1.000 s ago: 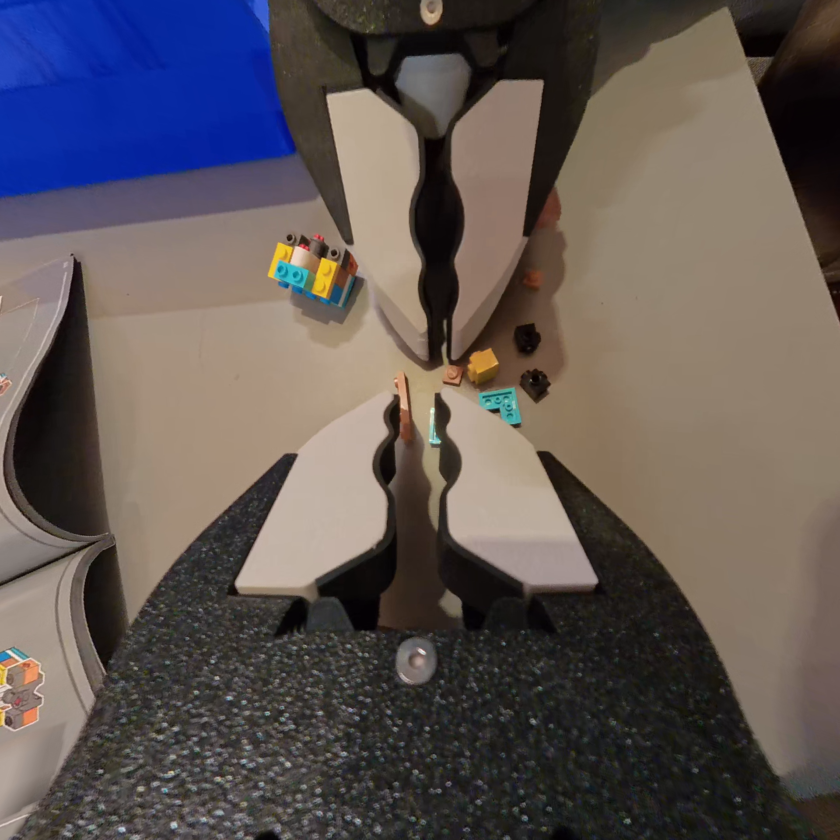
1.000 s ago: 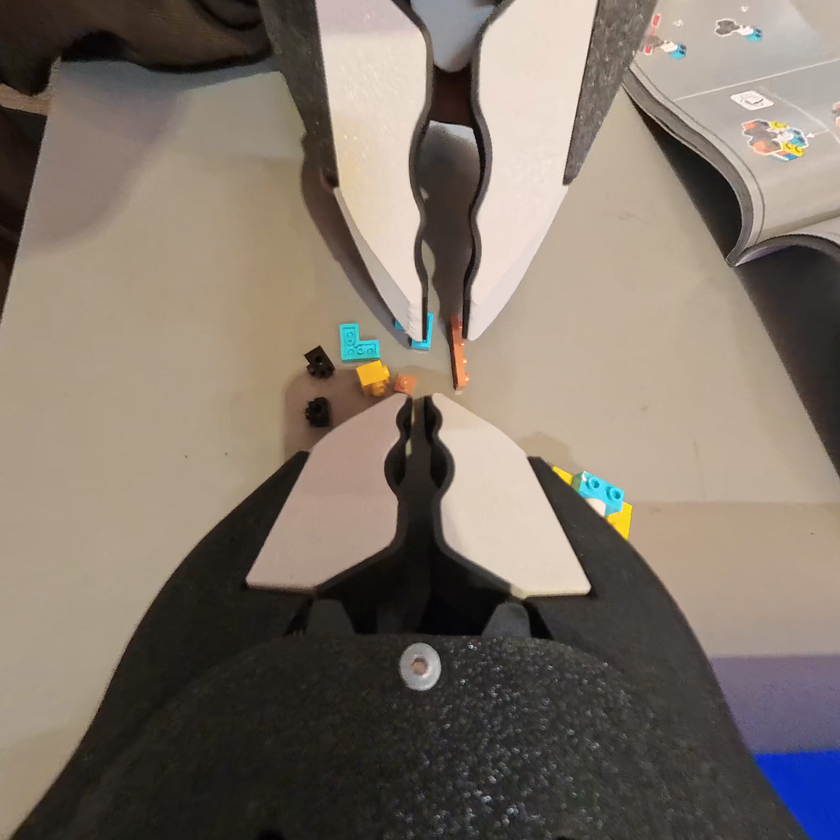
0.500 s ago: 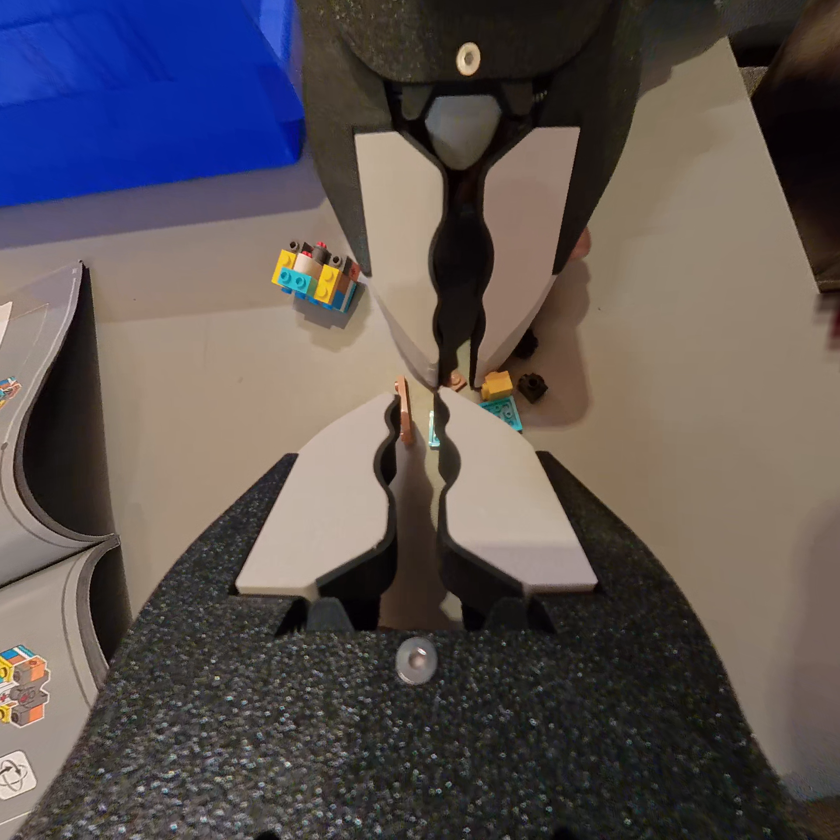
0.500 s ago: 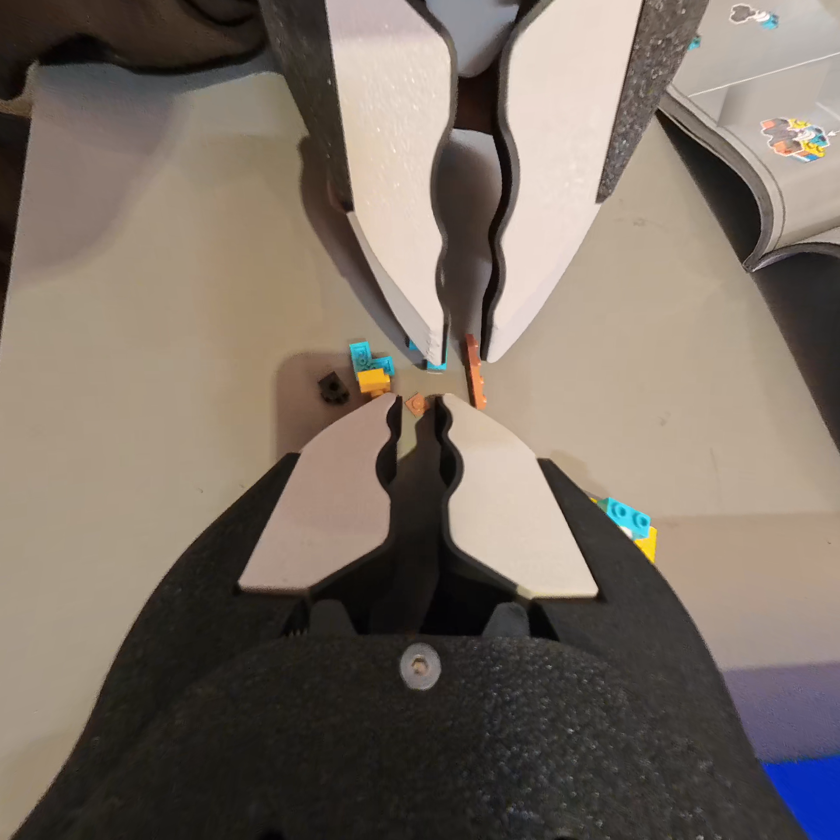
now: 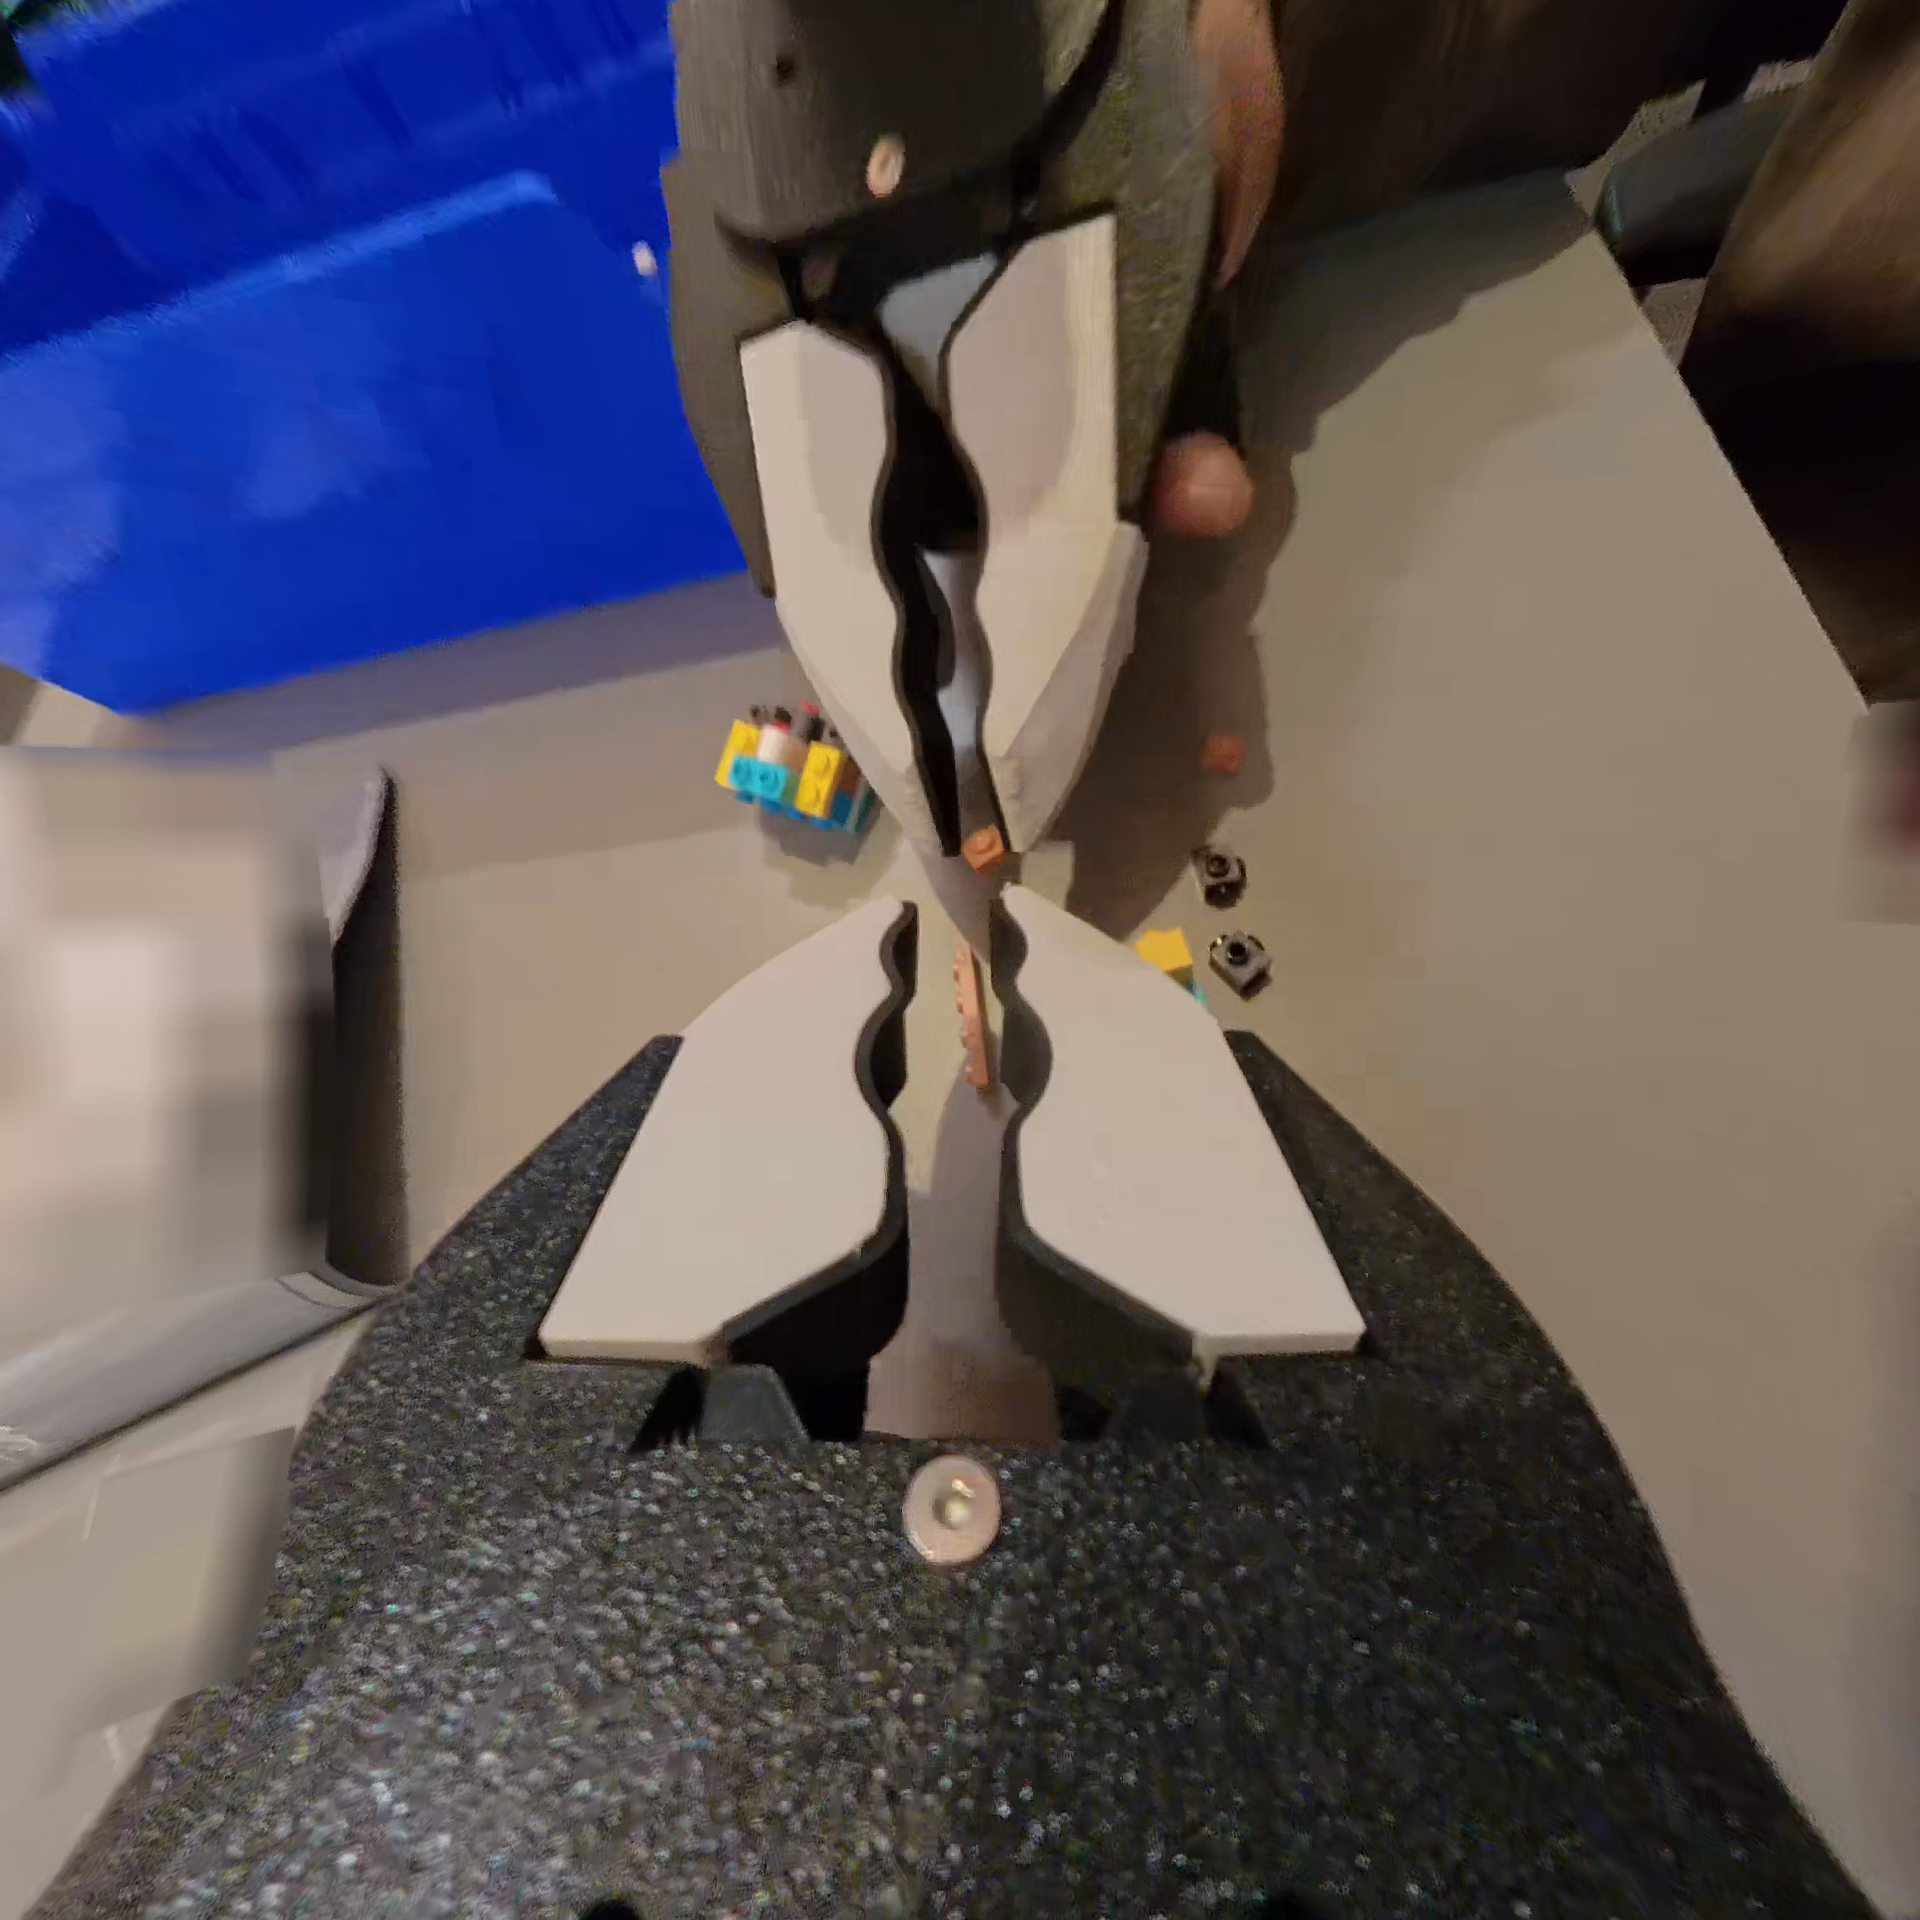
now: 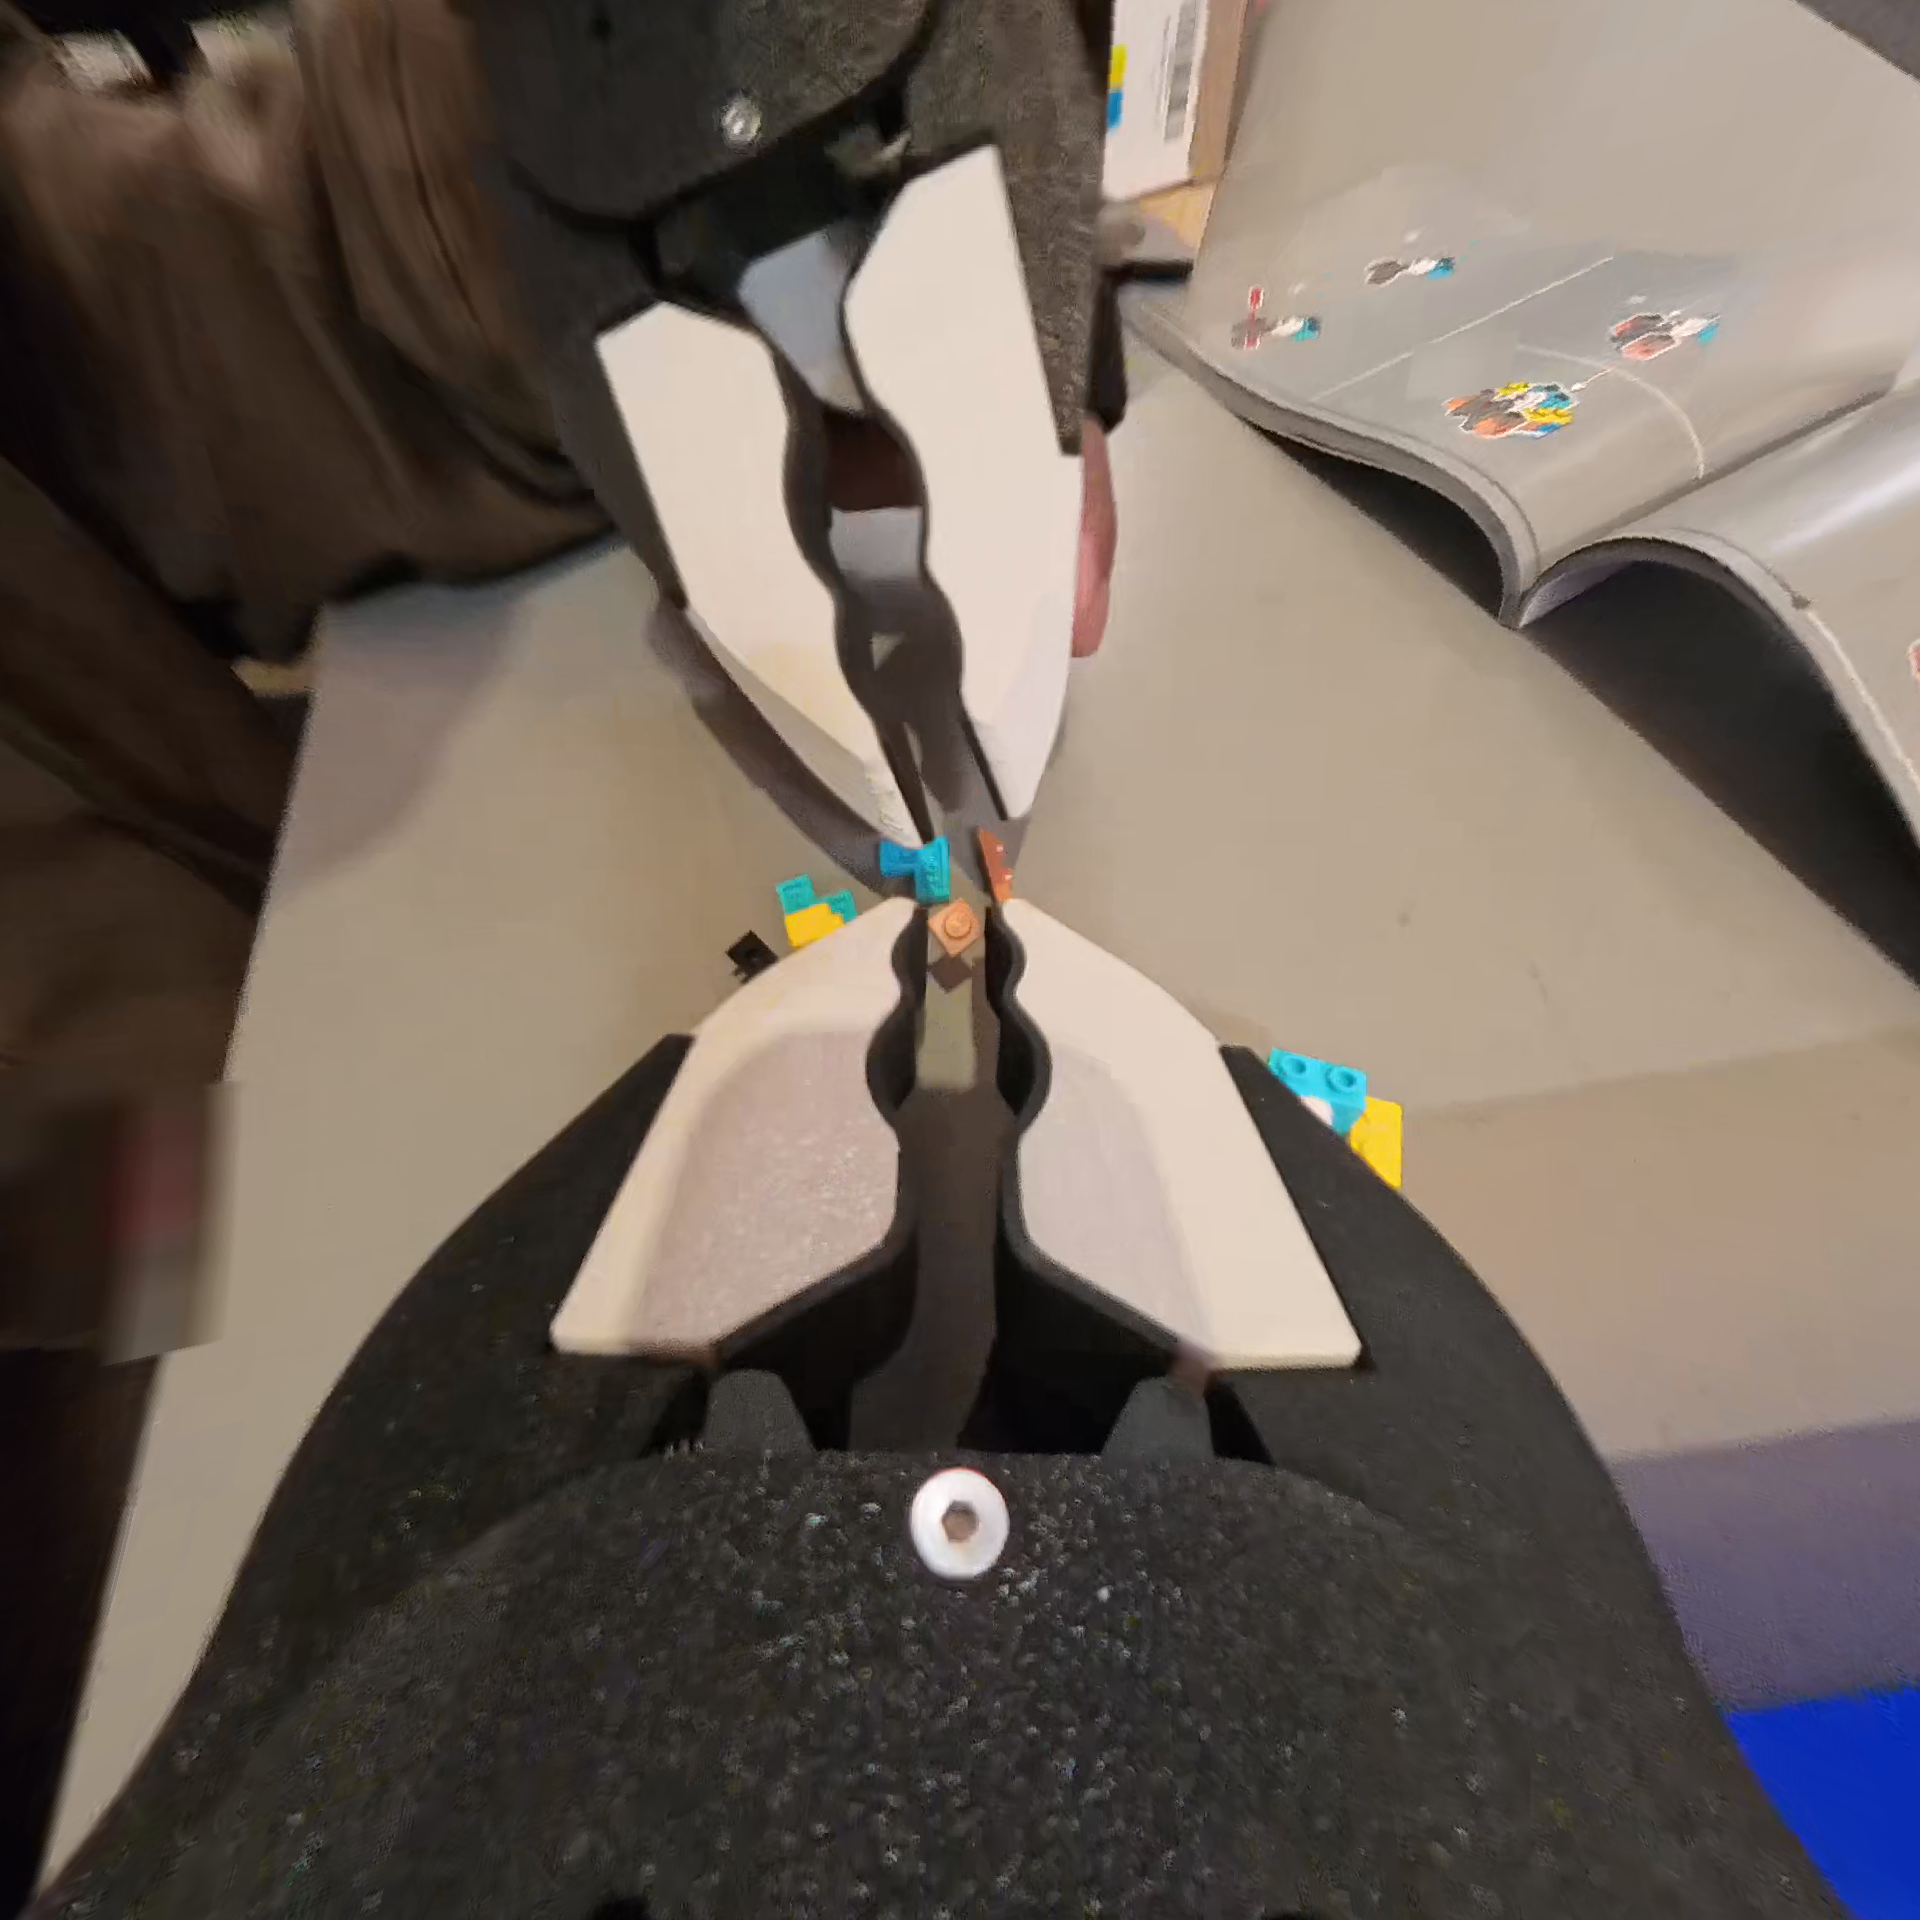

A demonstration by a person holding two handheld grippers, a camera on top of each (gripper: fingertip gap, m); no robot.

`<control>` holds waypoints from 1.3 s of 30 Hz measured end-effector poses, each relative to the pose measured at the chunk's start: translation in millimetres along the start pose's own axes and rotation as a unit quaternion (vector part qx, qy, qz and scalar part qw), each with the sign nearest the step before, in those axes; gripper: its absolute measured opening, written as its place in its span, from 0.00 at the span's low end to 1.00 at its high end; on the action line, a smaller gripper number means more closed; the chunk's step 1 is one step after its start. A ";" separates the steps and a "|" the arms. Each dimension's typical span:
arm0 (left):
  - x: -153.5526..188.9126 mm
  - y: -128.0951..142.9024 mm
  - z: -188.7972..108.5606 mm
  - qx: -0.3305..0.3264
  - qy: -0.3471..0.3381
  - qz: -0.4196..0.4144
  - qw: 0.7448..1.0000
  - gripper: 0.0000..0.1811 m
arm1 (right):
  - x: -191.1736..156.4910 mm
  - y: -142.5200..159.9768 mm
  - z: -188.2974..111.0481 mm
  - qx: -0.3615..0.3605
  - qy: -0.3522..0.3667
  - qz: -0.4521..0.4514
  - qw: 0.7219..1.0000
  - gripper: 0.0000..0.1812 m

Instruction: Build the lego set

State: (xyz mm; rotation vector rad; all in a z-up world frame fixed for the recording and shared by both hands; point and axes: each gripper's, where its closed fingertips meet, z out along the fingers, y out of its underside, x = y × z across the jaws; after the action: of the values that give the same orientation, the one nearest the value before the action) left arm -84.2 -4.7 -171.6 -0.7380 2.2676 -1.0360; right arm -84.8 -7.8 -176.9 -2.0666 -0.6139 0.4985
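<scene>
The right gripper [image 6: 954, 914] pinches a small brown square plate [image 6: 956, 925] at its fingertips, lifted off the tabletop [image 6: 1299, 883], probably to press it onto the long brown plate [image 5: 971, 1023]. The left gripper [image 5: 958, 920] carries that plate edge-on against its right finger, though how firmly it is clamped cannot be told. Both grippers tilt nose to nose above the loose bricks, with the half-built model [image 5: 795, 779] lying far left.

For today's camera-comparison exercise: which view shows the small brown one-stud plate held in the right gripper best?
The right wrist view: the small brown plate faces the camera, stud visible, between the right gripper tips. The left wrist view shows it farther off, smaller and slightly blurred.
</scene>
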 end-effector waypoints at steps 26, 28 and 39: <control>14.0 -26.0 -3.4 0.074 -0.049 0.192 0.977 0.03 | -21.0 -21.8 -12.7 0.082 -0.149 0.157 0.973 0.05; 13.1 -25.5 -3.0 0.073 -0.049 0.189 0.978 0.02 | -20.0 -21.6 -12.7 0.083 -0.148 0.159 0.973 0.05; 3.1 -12.2 -0.9 0.050 -0.014 0.069 0.996 0.02 | -2.2 -11.6 -15.0 0.063 -0.059 0.095 0.992 0.06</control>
State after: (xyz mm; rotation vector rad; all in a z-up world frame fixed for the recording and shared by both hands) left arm -83.9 -13.1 -162.1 -0.5443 2.1928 -1.0581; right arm -80.9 -13.3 -159.1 -1.9956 -0.4444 0.7551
